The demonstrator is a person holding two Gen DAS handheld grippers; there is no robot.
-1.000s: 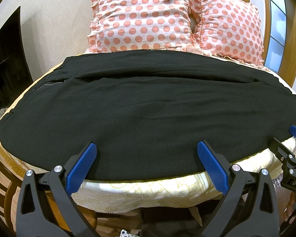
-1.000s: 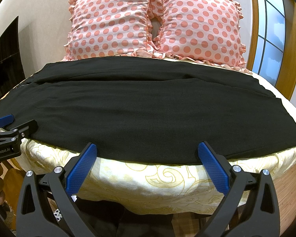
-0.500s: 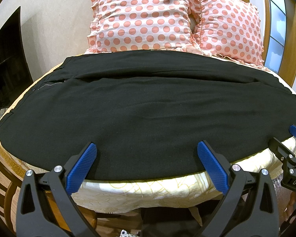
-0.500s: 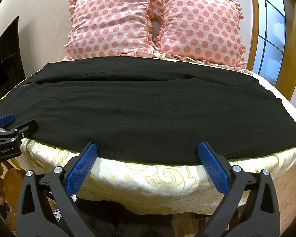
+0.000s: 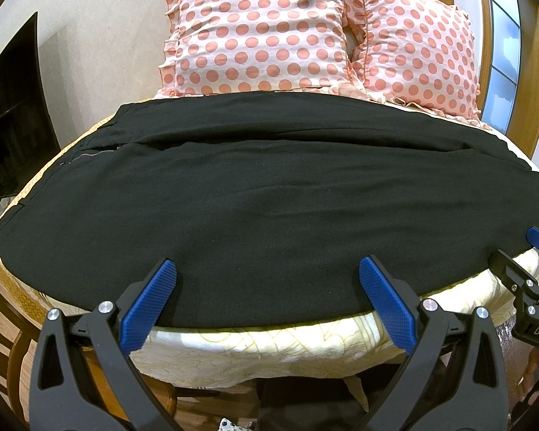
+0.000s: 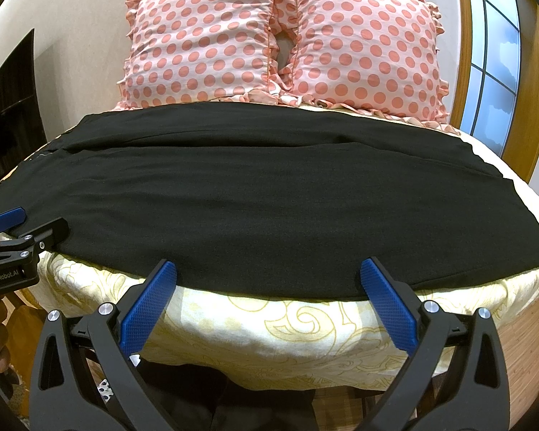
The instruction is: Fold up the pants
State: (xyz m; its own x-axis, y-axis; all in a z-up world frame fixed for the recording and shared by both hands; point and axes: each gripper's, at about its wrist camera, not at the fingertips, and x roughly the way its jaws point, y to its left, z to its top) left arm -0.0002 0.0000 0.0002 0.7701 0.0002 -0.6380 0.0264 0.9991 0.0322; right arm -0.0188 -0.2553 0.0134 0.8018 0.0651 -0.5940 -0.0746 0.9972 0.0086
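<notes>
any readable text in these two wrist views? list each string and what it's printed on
"GenRobot.AI": white print on the black body of the left gripper, seen at the left edge of the right wrist view.
"DAS": white print on the black body of the right gripper, at the right edge of the left wrist view; the frame edge cuts it off, so the rest cannot be read.
No print shows on the black pants, the polka-dot pillows or the bedsheet.

I'm seeing the black pants (image 6: 255, 201) running off my right view's left edge, left gripper (image 6: 28, 222) partly cropped there, right gripper (image 5: 521, 248) cropped in my left view, television (image 5: 10, 107) getting cut off.
</notes>
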